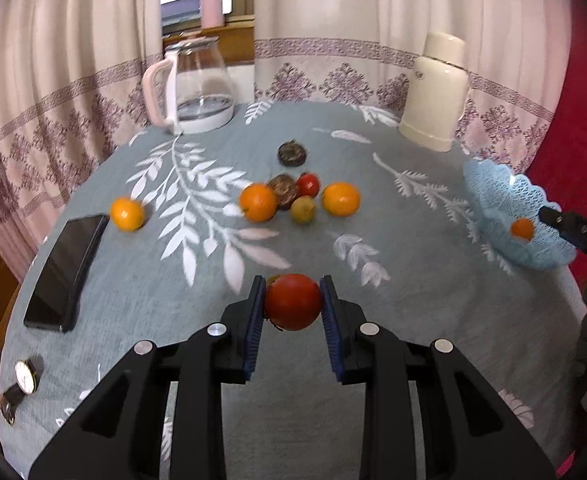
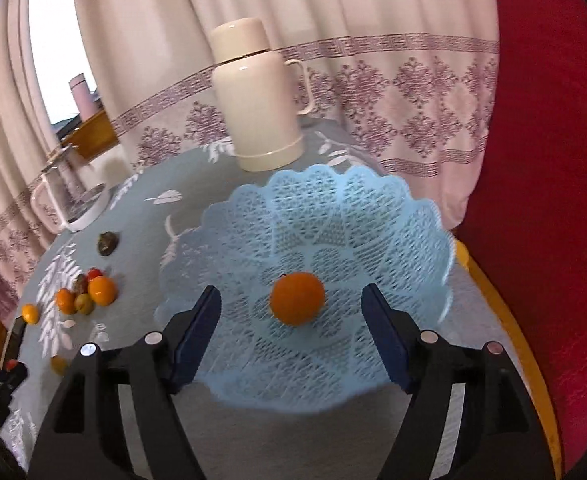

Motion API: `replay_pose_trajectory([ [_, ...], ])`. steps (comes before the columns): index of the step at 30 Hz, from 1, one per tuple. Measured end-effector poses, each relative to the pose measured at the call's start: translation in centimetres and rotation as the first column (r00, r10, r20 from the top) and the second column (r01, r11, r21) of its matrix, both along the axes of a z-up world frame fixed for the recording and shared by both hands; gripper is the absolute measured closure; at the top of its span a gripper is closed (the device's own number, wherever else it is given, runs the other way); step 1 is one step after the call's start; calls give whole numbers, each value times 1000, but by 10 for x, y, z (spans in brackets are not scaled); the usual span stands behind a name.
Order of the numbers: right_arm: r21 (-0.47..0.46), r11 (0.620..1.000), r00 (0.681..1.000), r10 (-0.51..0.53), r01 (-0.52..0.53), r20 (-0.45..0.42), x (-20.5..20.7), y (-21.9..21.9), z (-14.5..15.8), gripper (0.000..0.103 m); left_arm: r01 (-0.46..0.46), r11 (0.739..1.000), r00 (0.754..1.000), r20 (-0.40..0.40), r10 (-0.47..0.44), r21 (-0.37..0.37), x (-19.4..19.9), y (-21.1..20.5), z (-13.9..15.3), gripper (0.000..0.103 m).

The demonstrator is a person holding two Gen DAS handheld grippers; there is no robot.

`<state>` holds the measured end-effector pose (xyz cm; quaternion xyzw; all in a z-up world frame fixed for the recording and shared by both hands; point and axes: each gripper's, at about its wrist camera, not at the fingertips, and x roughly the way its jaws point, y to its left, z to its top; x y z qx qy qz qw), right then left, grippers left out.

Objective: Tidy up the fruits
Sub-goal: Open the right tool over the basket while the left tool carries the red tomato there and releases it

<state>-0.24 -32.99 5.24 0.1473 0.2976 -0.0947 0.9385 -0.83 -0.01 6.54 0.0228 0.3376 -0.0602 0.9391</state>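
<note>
My left gripper point(image 1: 292, 302) is shut on a red tomato point(image 1: 292, 300), lifted above the grey-blue tablecloth. More fruit lies mid-table: an orange point(image 1: 258, 202), another orange point(image 1: 340, 199), a small red fruit point(image 1: 308, 184), a green fruit point(image 1: 304, 210), two dark fruits point(image 1: 292, 153), and a lone orange point(image 1: 126, 213) at the left. The light-blue lace basket point(image 2: 373, 216) at the right edge holds one orange point(image 2: 297, 298). My right gripper point(image 2: 291, 320) hangs open over the basket, its blue pads apart from that orange on both sides.
A glass kettle point(image 1: 197, 84) and a cream thermos point(image 1: 437, 92) stand at the back. A black phone point(image 1: 67, 268) and a wristwatch point(image 1: 23, 380) lie at the left edge. A red chair point(image 2: 541, 200) is beyond the basket. Curtains hang behind the table.
</note>
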Motion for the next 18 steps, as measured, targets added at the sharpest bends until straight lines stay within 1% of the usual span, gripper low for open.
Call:
replay_pose_trajectory([
  [5,-17,999,999,-40,40,33,-1,-13,6,29,48,999,998,38,-48,8,3,-22,15,75],
  [7,-1,998,996,-61,61,57,-4,-19,9,26,75,997,996,49,-75,8,6,-34,22,75],
  [10,13,996,993,-90,89,73,-6,-27,7,25,126,992,990,66,-126,8,12,-57,30,75],
  [14,28,989,986,-149,148,73,-9,-37,-3,25,202,979,976,77,-202,6,24,-93,37,75],
  [18,30,978,972,-208,206,112,-17,-43,-4,25,276,961,958,77,-275,-3,38,-132,39,75],
])
